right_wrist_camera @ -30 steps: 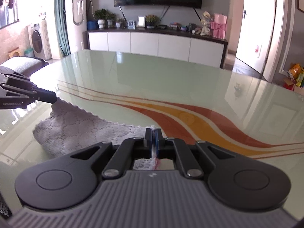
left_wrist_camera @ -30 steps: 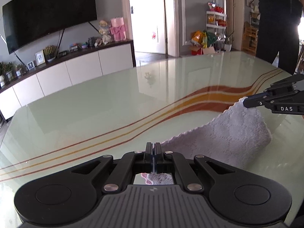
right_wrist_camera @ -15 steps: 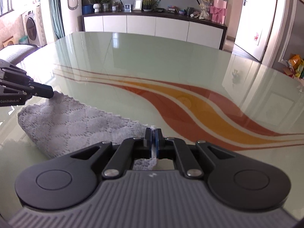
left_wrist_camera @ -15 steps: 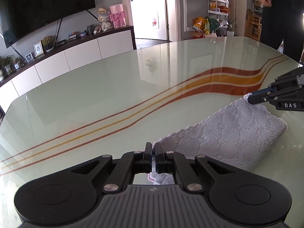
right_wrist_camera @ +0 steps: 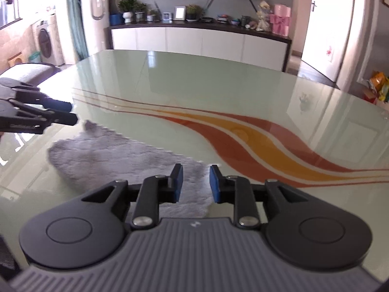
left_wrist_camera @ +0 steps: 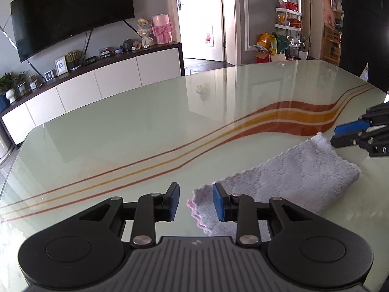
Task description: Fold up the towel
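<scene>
A pale grey towel [left_wrist_camera: 291, 177] lies folded on the glass table [left_wrist_camera: 145, 133], its scalloped edge facing away from me. My left gripper [left_wrist_camera: 195, 200] hangs just above the towel's near left corner. Its jaws are opening, and the blue pads [left_wrist_camera: 220, 204] do not press on the cloth below them. In the right wrist view the towel [right_wrist_camera: 116, 155] spreads to the left. My right gripper [right_wrist_camera: 195, 182] is over its other corner, jaws opening too, with nothing pinched. Each gripper shows in the other's view: the right gripper [left_wrist_camera: 340, 136] and the left gripper [right_wrist_camera: 70, 114], both parted beside towel corners.
The table [right_wrist_camera: 194, 85] carries red and orange curved stripes [right_wrist_camera: 267, 143] beyond the towel. A person in dark clothes [left_wrist_camera: 359, 36] stands at its far right edge. A white sideboard [left_wrist_camera: 97, 85] and a wall television [left_wrist_camera: 68, 12] lie beyond the table.
Both grippers were shut on the towel's corners and have now let go with jaws spread. The towel has settled flat on the table, and both grippers have pulled back a little.
</scene>
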Demonstrator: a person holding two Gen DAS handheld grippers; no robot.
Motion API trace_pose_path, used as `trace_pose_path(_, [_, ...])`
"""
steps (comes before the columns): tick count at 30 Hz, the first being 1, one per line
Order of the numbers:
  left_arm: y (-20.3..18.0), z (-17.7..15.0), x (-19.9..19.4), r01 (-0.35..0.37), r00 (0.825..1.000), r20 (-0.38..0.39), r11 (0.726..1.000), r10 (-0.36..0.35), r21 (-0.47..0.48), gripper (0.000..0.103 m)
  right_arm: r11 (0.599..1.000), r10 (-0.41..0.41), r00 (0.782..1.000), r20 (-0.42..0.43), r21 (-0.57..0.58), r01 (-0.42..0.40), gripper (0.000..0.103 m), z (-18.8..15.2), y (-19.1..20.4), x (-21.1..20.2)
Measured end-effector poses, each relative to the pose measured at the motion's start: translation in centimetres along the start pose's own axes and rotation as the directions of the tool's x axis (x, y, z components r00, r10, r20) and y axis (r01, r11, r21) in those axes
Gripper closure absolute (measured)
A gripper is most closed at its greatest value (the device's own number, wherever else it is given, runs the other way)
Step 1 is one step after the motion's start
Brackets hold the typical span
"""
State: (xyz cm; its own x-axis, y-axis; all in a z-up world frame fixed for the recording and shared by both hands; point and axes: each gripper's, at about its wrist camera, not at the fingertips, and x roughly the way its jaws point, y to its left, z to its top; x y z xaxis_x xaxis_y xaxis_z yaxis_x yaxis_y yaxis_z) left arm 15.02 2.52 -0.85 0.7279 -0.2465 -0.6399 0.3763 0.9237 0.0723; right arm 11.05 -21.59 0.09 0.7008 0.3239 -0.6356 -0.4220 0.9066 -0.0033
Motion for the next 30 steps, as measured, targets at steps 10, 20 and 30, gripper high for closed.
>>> trace_pose_path(10, [-6.8,-0.9,0.2,0.147,0.988,-0.052,0.985,-0.143,0.092,0.069,0.981,0.093,0.989,-0.116,-0.157,-0.11,0.081,-0.6,5.8,1.6])
trace_pose_path(20, [-6.7,-2.2,1.7,0.12,0.988,-0.101,0.991,-0.113,0.062,0.07,0.988,0.062,0.986,-0.156,-0.132,-0.083,0.081,-1.8,5.2,2.3])
trace_pose_path(30, [-4.0,-3.8,0.5,0.106,0.989,-0.106,0.994,-0.102,0.033,0.066,0.999,0.045,0.986,-0.162,-0.022,-0.049,0.08,-2.7,1.4,1.4])
